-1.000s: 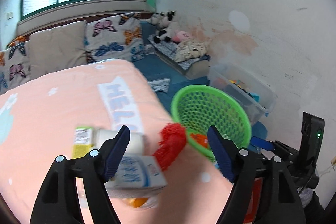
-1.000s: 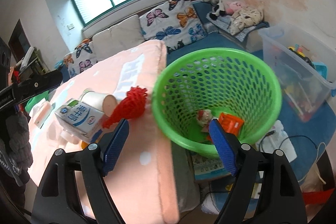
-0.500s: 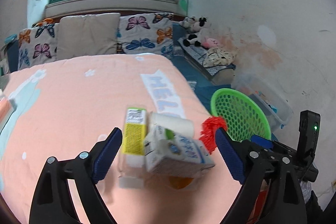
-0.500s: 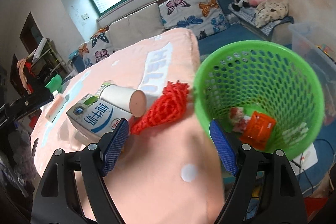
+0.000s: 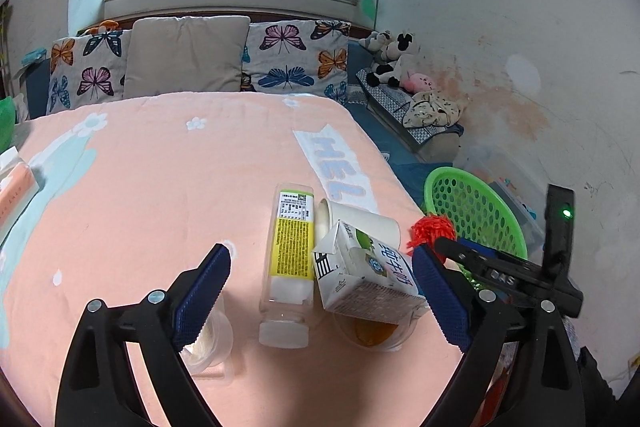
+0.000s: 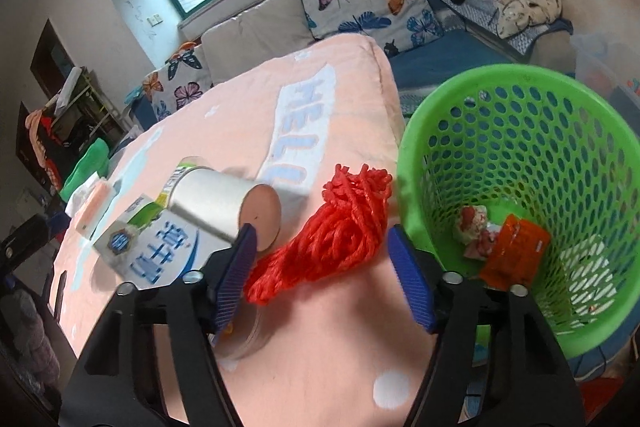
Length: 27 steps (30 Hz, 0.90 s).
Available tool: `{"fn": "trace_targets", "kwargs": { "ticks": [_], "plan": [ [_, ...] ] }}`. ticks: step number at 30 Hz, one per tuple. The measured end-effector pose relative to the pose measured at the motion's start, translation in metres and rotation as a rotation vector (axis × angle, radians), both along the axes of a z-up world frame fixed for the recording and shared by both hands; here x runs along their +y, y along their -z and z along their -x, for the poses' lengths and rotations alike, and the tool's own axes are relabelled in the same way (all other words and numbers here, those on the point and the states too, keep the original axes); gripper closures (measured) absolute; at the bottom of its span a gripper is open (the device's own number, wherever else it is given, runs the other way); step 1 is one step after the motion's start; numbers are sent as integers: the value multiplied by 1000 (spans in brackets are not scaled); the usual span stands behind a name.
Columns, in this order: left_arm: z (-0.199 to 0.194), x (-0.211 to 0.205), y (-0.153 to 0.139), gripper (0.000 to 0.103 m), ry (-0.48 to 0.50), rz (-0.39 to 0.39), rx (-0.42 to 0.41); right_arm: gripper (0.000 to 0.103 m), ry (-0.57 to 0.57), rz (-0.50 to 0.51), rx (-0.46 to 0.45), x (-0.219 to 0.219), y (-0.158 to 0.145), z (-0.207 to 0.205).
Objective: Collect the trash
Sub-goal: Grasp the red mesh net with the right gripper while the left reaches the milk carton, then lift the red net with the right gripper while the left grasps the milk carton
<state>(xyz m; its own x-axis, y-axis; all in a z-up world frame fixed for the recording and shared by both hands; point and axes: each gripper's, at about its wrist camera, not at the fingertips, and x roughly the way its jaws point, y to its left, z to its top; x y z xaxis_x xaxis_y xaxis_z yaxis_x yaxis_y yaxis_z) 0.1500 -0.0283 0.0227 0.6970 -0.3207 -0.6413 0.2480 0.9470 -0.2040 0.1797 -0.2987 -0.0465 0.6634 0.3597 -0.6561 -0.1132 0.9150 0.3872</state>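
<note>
Trash lies on the pink bed: a clear bottle with a yellow label, a white paper cup on its side, a milk carton resting on a clear cup, and a red mesh bundle. My left gripper is open, its jaws on either side of the bottle and carton. My right gripper is open, its jaws on either side of the red mesh. The green basket beside the bed holds wrappers.
Another clear cup sits under my left finger. Pillows line the bed head. A tissue pack lies at the bed's left edge. A clear storage box and stuffed toys are by the wall.
My left gripper swung left from the basket and now faces the bottle and carton. My right gripper moved from over the basket to the red mesh on the bed.
</note>
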Motion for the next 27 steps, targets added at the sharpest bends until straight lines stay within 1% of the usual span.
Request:
{"fn": "trace_targets", "kwargs": {
  "ticks": [4,5,8,11,16,18,21,27],
  "plan": [
    [0,-4,7,14,22,-12,21,48,12,-7,20,-1,7,-6],
    [-1,-5,10,14,31,-12,33,53,13,-7,18,-1,7,-6],
    [-3,-9,16,14,42,-10,52,59,19,5,7,-3,7,-6],
    [-7,-12,22,14,50,11,83,62,29,2,0,-6,6,-4],
    [-18,-19,29,15,81,36,116,64,47,13,-32,-14,-2,5],
    [-24,-21,33,22,83,54,140,64,51,15,-45,-16,-5,8],
    [-32,-23,38,29,86,76,168,64,59,20,-71,-21,-12,15],
    [-42,-20,51,30,73,139,237,64,78,10,-109,-31,-25,26]
  ]
}}
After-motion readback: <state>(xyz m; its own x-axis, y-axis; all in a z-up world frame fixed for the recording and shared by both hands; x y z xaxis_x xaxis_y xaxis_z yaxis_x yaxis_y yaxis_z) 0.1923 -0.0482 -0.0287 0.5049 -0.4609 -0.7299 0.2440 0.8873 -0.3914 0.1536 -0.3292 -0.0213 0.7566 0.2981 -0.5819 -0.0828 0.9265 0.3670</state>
